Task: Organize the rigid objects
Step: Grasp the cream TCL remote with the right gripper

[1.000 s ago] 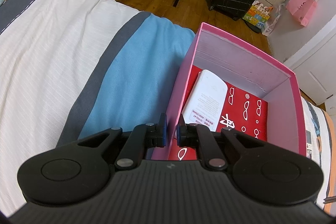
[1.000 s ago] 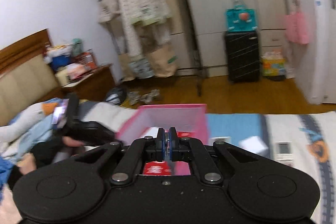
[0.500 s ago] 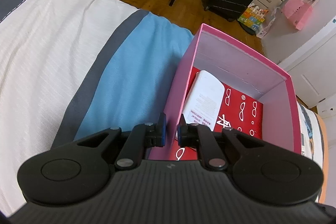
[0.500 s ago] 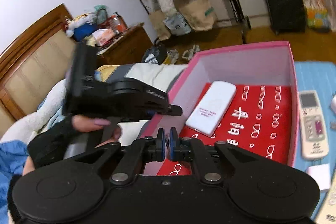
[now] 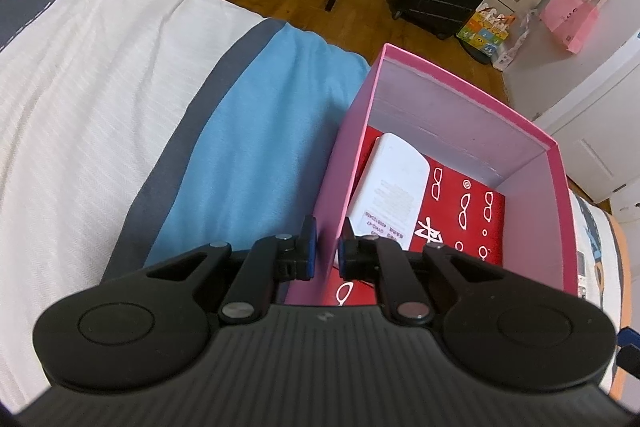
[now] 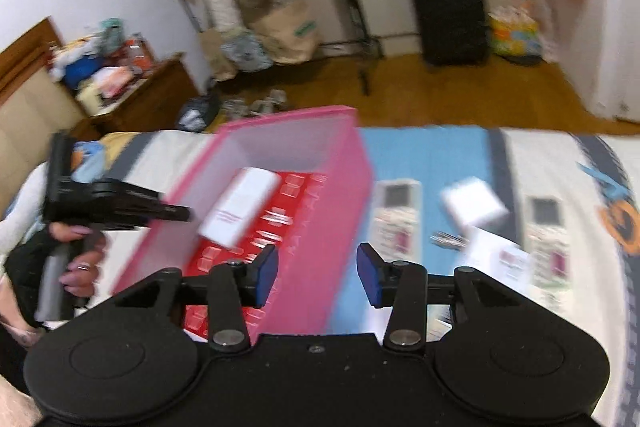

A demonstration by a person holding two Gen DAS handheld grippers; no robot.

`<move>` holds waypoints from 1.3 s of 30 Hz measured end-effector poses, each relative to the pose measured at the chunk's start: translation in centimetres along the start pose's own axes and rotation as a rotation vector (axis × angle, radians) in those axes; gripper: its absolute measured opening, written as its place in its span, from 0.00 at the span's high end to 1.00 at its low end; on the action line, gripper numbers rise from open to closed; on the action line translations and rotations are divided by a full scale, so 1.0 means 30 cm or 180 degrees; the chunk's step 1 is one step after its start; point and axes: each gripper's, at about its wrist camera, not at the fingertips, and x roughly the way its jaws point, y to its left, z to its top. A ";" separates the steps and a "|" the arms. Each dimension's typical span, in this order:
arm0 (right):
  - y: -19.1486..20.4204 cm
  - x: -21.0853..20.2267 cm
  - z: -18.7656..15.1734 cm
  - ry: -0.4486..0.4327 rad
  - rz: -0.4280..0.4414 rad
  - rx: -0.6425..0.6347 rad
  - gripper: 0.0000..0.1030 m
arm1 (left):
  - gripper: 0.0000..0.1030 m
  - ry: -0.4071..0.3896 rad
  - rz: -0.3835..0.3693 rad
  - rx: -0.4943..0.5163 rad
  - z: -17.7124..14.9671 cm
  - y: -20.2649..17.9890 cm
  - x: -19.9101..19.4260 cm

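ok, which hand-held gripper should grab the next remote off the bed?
Right hand-held gripper: open, empty, beside the nearest remote. Left hand-held gripper is clamped on the pink box wall.

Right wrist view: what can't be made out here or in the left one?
- Right wrist view: buttons and labels on the two remote controls, lost to motion blur.
- Left wrist view: near end of the pink box, hidden behind the left tongs.
- Left wrist view: small print on the white device, too small.
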 end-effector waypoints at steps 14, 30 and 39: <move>-0.233 0.139 -0.184 0.0650 -0.0531 0.0491 0.52 | 0.92 -0.0017 0.0048 0.0080 -0.006 -0.010 -0.009; -0.147 0.254 -0.249 0.0626 -0.0918 -0.0218 0.32 | 0.91 -0.0042 0.0188 0.0195 -0.009 -0.042 -0.009; -0.135 0.219 -0.283 0.0948 -0.0757 -0.0458 0.26 | 0.92 -0.0063 0.0207 0.0254 -0.011 -0.060 -0.020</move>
